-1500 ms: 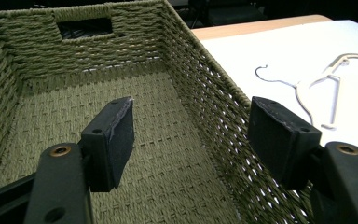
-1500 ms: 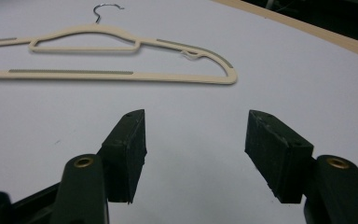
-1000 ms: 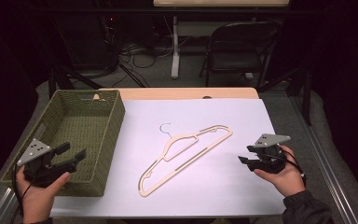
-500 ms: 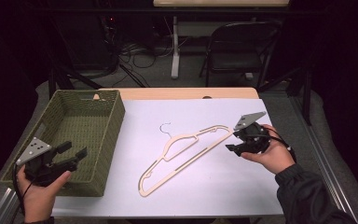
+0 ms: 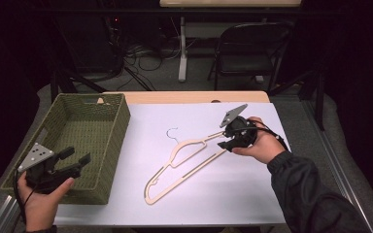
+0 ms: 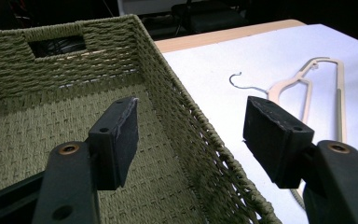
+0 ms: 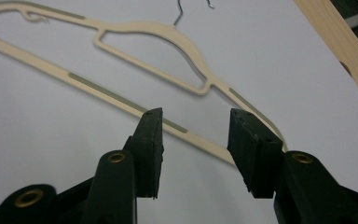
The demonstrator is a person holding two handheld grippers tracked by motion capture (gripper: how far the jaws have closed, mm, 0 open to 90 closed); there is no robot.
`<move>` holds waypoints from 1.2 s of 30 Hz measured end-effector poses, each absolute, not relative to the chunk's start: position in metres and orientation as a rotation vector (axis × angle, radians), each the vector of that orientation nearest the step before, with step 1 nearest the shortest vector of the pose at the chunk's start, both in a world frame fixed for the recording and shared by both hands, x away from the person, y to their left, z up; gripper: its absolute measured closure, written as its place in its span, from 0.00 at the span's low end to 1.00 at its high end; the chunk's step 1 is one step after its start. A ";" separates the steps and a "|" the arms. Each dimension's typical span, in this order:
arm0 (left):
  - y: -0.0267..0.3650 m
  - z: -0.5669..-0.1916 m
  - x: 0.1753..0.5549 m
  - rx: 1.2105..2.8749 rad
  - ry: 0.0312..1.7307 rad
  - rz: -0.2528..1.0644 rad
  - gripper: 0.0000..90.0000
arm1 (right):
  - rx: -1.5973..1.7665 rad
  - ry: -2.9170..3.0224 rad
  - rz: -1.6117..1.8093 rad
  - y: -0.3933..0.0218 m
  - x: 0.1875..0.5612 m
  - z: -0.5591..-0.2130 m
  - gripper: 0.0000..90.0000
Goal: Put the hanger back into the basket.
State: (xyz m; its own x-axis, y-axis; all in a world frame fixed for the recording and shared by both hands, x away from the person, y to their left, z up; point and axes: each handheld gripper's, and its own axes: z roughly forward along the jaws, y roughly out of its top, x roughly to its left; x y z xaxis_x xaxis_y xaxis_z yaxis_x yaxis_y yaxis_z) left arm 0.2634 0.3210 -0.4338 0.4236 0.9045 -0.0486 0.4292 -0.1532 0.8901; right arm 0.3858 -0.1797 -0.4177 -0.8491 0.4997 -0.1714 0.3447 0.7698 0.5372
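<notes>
Lying flat on the white worktop (image 5: 252, 194), a cream clothes hanger (image 5: 184, 162) points its wire hook (image 5: 171, 132) toward the far edge, with its long bar running diagonally from the near left up toward the right. The right tongs (image 5: 225, 141), held in the person's right hand (image 5: 257, 143), hover at the hanger's upper right end; seen from above they sit over that tip, and whether they touch it cannot be told. In the right gripper view the right tongs (image 7: 193, 149) are spread apart, the hanger's bar (image 7: 121, 100) passing just beyond the gap between the pads and nothing gripped. A green woven basket (image 5: 116, 141) stands on the left part of the worktop, just beside the hanger's near end but apart from it. The left tongs (image 5: 77, 160), held in the left hand (image 5: 41, 199), hang over the basket's near right corner. In the left gripper view the left tongs (image 6: 189, 135) are released wide, one pad over the basket's woven floor (image 6: 51, 135) and the other over the worktop, straddling the basket's right wall. A wooden strip (image 5: 189, 97) edges the worktop's far side, and a dark folding chair (image 5: 250, 48) stands on the floor beyond
</notes>
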 end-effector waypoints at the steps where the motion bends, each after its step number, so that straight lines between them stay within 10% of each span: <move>1: 0.320 -0.434 0.264 1.766 1.154 0.650 0.39 | 0.649 2.652 0.707 -0.176 0.392 -0.419 0.60; 36: 0.325 -0.434 0.258 1.764 1.165 0.655 0.40 | 0.465 2.845 0.459 -0.113 0.432 -0.454 0.57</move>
State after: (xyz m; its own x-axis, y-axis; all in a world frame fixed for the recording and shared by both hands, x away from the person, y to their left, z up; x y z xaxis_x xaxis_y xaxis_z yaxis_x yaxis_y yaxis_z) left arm 0.2585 0.3250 -0.4343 0.4169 0.9079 -0.0444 0.4345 -0.1561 0.8870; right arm 0.4321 -0.1126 -0.4535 -0.9253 0.3412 -0.1654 0.2719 0.9011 0.3378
